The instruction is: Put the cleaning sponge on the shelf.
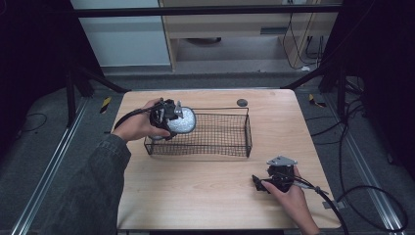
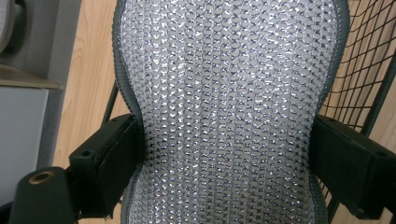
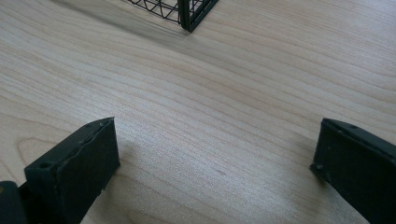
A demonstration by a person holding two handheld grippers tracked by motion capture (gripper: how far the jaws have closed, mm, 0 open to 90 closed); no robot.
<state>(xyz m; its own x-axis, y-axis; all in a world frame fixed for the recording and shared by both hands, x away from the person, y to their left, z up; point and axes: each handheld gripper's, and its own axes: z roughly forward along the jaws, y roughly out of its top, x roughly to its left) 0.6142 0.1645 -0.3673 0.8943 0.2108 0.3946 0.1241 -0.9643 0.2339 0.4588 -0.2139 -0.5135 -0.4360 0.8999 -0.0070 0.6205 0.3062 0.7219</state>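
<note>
My left gripper (image 1: 172, 120) is shut on a silvery, sequin-like mesh pouch (image 1: 184, 120) with a dark grey edge, held above the left end of a black wire basket (image 1: 230, 147). In the left gripper view the pouch (image 2: 229, 102) is pinched between the two black jaws, with the basket wire (image 2: 369, 79) at the right. My right gripper (image 1: 263, 183) rests low over the table near the front right, open. In the right gripper view its jaws stand wide apart over bare wood, and a corner of the basket (image 3: 189, 14) shows at the top.
The light wooden table (image 1: 205, 196) has a small dark round cap (image 1: 242, 102) near its back edge behind the basket. Cables lie on the floor at the right. A person's sleeve and hands enter from the bottom.
</note>
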